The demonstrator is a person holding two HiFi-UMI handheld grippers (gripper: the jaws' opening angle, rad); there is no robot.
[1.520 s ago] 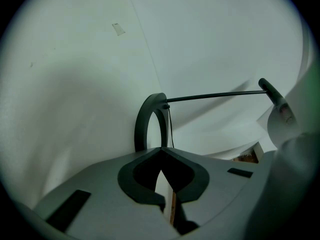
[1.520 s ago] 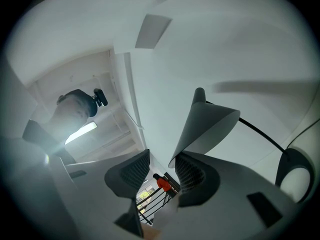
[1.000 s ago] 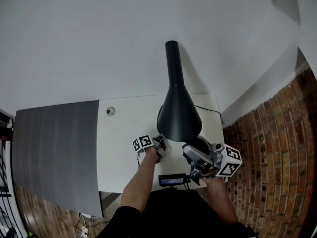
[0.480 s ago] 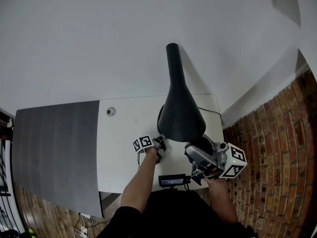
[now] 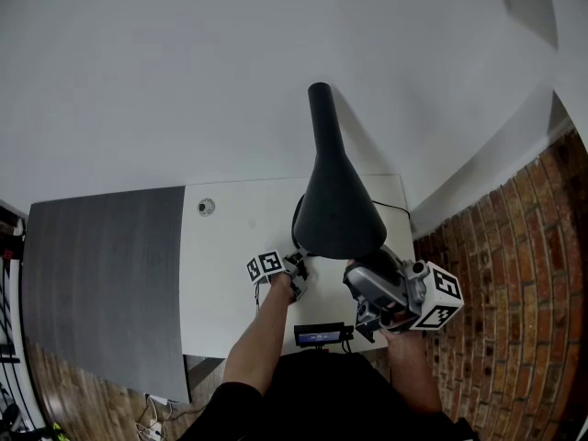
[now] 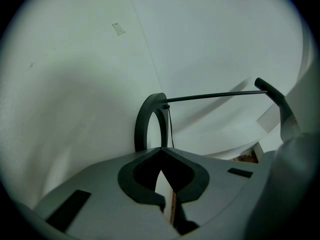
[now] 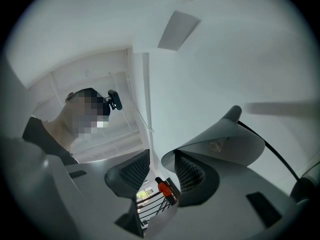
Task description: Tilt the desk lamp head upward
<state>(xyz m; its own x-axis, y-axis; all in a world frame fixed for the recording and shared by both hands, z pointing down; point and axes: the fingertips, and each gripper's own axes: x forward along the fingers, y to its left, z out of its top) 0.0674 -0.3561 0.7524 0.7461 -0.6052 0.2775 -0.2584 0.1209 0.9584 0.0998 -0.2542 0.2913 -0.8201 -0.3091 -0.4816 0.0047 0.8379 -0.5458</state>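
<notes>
On the white desk (image 5: 230,274) a black desk lamp is standing near the desk's far right corner, its cone-shaped lamp head (image 5: 336,214) hanging over that part of the desk with the wide mouth facing down toward the desk's near edge and the narrow neck (image 5: 321,118) reaching past the desk's far edge. The left gripper (image 5: 298,271) is resting low over the middle of the desk, beside the lamp's ring-shaped base (image 6: 146,126). In the left gripper view its jaws are pressing together at the tips with nothing between them, and the ring is lying flat on the desk just beyond them. The right gripper (image 5: 366,276) is hovering above the desk's near right corner, right under the lamp head's rim. In the right gripper view its jaws are standing spread, and the thin edge of the head is sitting in the gap against the right jaw's pad without being pinched; the bulb (image 7: 215,145) is showing inside the pale hollow of the cone. A thin black cord (image 5: 390,203) is running toward the desk's right edge. A small round fitting (image 5: 205,207) is sitting near the desk's far left corner, and a small screen device (image 5: 320,335) is hanging at the desk's near edge.
</notes>
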